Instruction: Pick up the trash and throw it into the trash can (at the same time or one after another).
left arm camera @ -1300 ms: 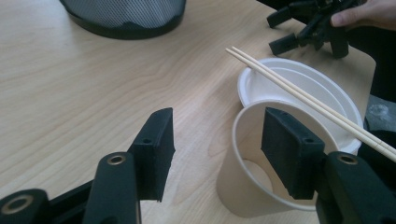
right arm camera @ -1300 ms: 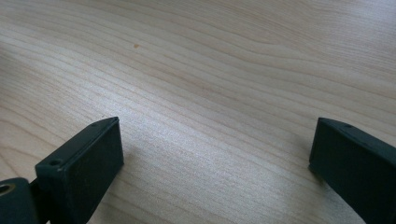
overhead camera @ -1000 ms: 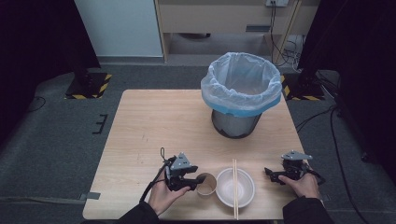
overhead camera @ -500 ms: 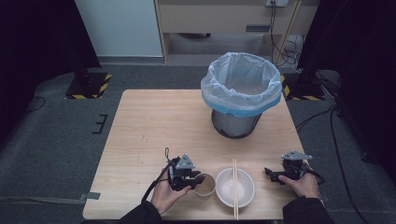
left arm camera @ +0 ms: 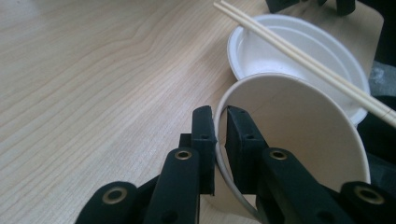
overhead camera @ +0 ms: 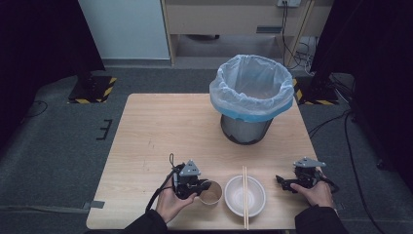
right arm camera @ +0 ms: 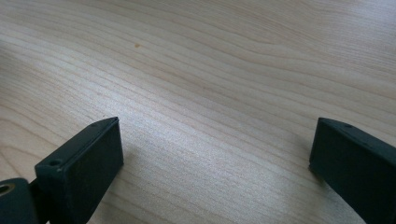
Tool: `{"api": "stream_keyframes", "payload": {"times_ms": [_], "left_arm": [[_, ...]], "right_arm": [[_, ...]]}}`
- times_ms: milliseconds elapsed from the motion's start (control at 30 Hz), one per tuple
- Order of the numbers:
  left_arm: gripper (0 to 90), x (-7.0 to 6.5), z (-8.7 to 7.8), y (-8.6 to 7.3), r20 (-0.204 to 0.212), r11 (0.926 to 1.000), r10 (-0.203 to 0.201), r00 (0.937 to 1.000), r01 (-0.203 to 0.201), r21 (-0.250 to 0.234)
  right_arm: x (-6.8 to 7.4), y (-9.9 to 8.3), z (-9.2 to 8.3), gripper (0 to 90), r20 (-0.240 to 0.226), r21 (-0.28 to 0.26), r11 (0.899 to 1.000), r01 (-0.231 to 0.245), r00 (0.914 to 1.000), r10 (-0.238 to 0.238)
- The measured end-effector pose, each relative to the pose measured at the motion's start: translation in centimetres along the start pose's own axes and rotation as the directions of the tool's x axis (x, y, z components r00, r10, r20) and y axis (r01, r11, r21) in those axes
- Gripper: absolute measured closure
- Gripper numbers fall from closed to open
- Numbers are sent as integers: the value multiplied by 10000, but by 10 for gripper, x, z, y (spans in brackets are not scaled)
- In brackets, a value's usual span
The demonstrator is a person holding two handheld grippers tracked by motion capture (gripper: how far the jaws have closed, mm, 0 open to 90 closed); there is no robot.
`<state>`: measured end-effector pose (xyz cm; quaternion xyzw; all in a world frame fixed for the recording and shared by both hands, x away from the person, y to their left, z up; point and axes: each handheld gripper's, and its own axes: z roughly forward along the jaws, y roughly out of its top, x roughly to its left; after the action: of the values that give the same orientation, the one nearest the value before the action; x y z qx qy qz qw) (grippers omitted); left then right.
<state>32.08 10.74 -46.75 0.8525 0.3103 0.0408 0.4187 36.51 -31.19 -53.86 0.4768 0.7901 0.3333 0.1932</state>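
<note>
The left gripper [left arm camera: 220, 140] is pinching the rim of a tan paper cup [overhead camera: 211, 193] at the worktop's [overhead camera: 160, 131] near edge, beside a white bowl [overhead camera: 237, 196] bridged by chopsticks [overhead camera: 245, 195]. Likely next: lifting it toward the lined bin [overhead camera: 251, 97]. The right gripper [right arm camera: 215, 163] is resting spread wide.

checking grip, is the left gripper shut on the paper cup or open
Shut on it: the left gripper pinches the paper cup rim, one jaw inside, one outside.
</note>
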Motion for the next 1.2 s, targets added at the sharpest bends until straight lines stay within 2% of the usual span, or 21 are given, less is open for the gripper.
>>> {"api": "stream_keyframes", "payload": {"times_ms": [133,333,367,500,600,833,933,967,1000,1100,1167,1200], "left_arm": [[814,1,-8,4,-46,9994,-4,10000,2,-332],[814,7,-28,12,-290,9937,-161,9994,128,-1112],[814,7,-28,12,-290,9937,-161,9994,128,-1112],[813,10,-46,20,-489,9822,-242,9985,146,-1874],[814,12,-59,25,-589,9704,-337,9977,185,-2408],[813,15,-82,36,-839,9494,-204,9963,-70,-3140],[812,17,-92,42,-957,9376,-183,9952,-161,-3474],[813,17,-92,42,-957,9376,-183,9952,-161,-3474],[812,19,-98,45,-1025,9300,-177,9946,-212,-3669],[813,20,-105,52,-1115,9171,-131,9937,-325,-3974],[813,20,-106,54,-1126,9142,-120,9936,-347,-4037],[813,21,-109,59,-1158,9071,-73,9932,-422,-4188]], "right_arm": [[0,0,0,25,-6,13,10000,9,10000,-9],[0,0,0,22,-16,24,10000,43,10000,-43],[0,0,0,22,-17,26,10000,46,10000,-46],[0,0,0,20,-27,23,10000,62,10000,-62],[0,0,0,20,-28,25,10000,62,10000,-62],[0,0,0,16,-45,39,10000,64,10000,-63],[0,0,0,15,-55,51,10000,60,10000,-60],[0,0,0,14,-57,52,10000,58,10000,-57],[0,0,0,14,-56,52,10000,59,10000,-59],[0,0,0,13,-59,53,10000,65,10000,-64],[0,0,0,13,-61,54,10000,68,10000,-68],[0,0,0,13,-60,56,10000,70,10000,-70]]}}
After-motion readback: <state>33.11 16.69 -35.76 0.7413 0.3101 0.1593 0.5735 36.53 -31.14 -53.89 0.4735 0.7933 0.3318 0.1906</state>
